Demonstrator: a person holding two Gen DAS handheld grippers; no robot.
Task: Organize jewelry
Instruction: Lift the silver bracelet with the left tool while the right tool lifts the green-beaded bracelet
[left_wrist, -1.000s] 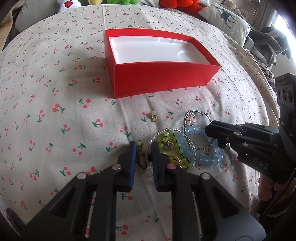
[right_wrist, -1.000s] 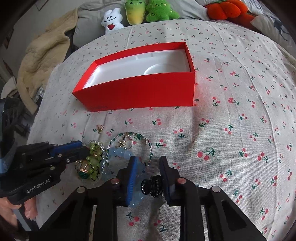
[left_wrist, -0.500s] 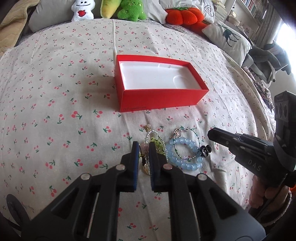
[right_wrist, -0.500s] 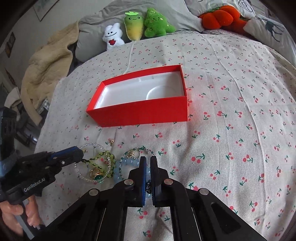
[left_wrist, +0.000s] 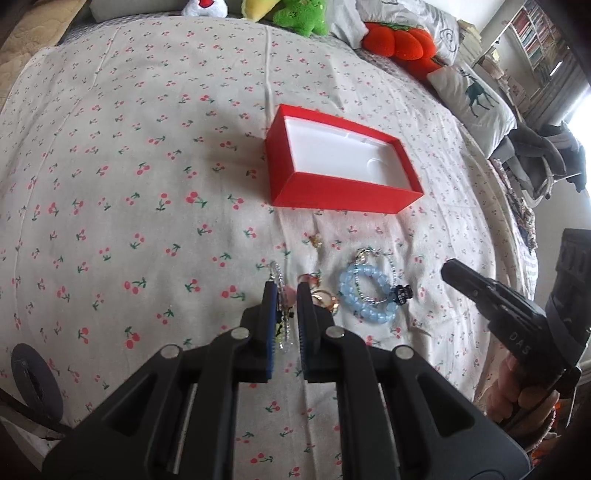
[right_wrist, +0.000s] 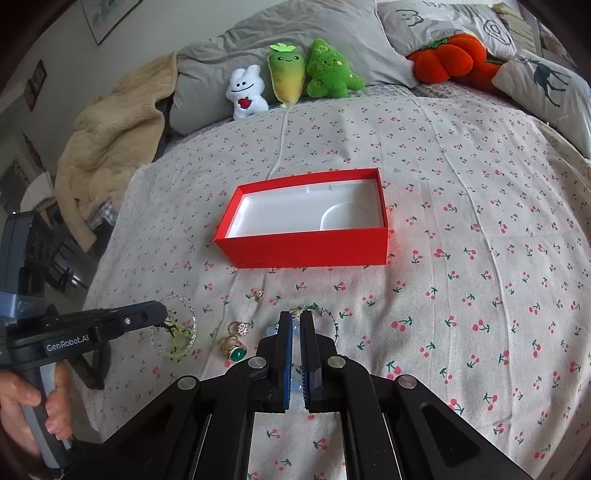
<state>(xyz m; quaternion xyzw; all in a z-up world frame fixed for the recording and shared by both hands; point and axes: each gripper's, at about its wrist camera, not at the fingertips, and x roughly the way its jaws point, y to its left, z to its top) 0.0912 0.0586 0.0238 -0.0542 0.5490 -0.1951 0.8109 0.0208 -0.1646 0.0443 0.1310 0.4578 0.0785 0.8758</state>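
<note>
Left hand-held gripper (left_wrist: 284, 291) clamped on clear and green bead bracelets (right_wrist: 173, 330), lifted off the bed (right_wrist: 461, 229); right hand-held gripper (right_wrist: 295, 319) nearly closed, cannot tell what it grips, black charm (left_wrist: 402, 293) near its tip; blue bead bracelet (left_wrist: 365, 295) lies flat on the cherry-print sheet, gold rings (right_wrist: 232, 347) just beside; red box (right_wrist: 306, 243) open, white inside, well apart from the pile; bare sheet all round the box.

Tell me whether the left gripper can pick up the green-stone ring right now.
Probably not yet. The left gripper is shut on the green bead bracelet, so it has no free grip. The green-stone ring itself lies uncovered on the sheet close by.
</note>
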